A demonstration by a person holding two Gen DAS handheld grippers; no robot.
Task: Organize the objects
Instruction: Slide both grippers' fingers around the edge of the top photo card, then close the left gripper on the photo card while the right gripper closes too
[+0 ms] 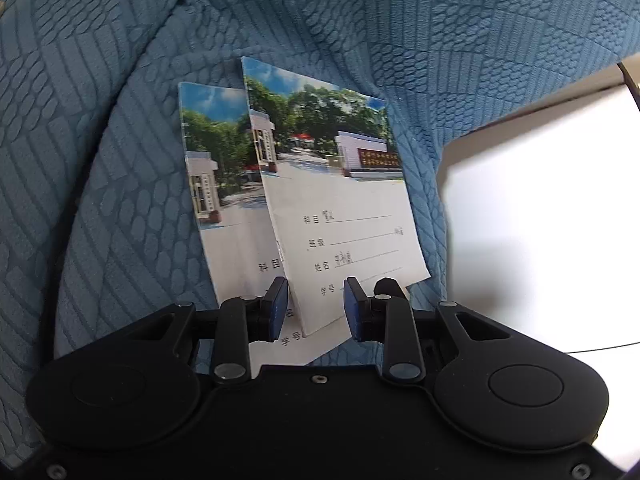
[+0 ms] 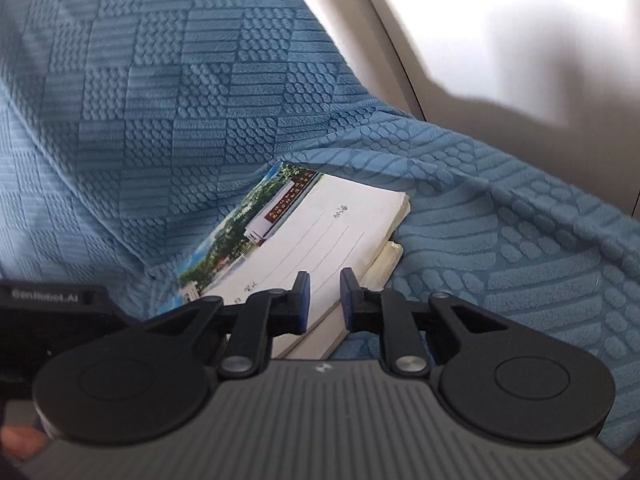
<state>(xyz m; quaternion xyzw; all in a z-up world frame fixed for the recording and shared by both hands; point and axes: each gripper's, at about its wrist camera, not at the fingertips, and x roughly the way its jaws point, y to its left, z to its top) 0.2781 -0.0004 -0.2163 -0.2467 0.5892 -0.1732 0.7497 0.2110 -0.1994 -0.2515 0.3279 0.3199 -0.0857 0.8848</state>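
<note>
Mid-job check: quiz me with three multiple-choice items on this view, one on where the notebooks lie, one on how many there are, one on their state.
1. The upper notebook and lower notebook lie on:
A) a wooden shelf
B) blue fabric
C) a metal tray

2. Notebooks in view:
A) one
B) two
C) four

3. The notebooks are:
A) spread open
B) rolled up
C) closed and overlapping

Key:
1 B, textured blue cloth surrounds both.
2 B, two matching photo covers show in the left wrist view.
3 C, both front covers show, the upper one lapping over the lower.
</note>
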